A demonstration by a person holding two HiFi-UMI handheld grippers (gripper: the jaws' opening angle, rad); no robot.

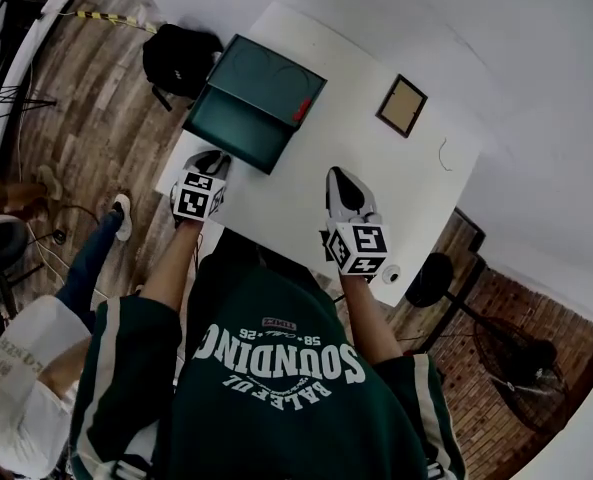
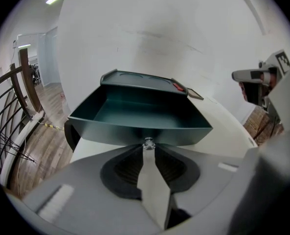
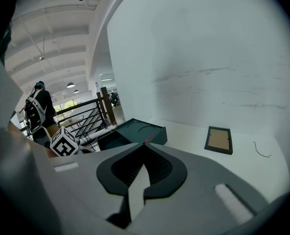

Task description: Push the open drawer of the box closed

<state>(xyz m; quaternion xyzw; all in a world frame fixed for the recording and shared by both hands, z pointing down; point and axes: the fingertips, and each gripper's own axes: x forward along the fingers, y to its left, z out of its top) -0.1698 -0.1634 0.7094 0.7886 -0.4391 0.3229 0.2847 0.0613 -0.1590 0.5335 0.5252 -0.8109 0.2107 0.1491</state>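
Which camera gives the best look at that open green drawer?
The left gripper view: it looks straight into the drawer. The head view shows it small, from above; the right gripper view shows only a dark part.

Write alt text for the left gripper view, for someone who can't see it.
The left tongs pinch the small silver knob on the front of an open, empty dark green drawer. The drawer sticks out of a matching box on a white table.
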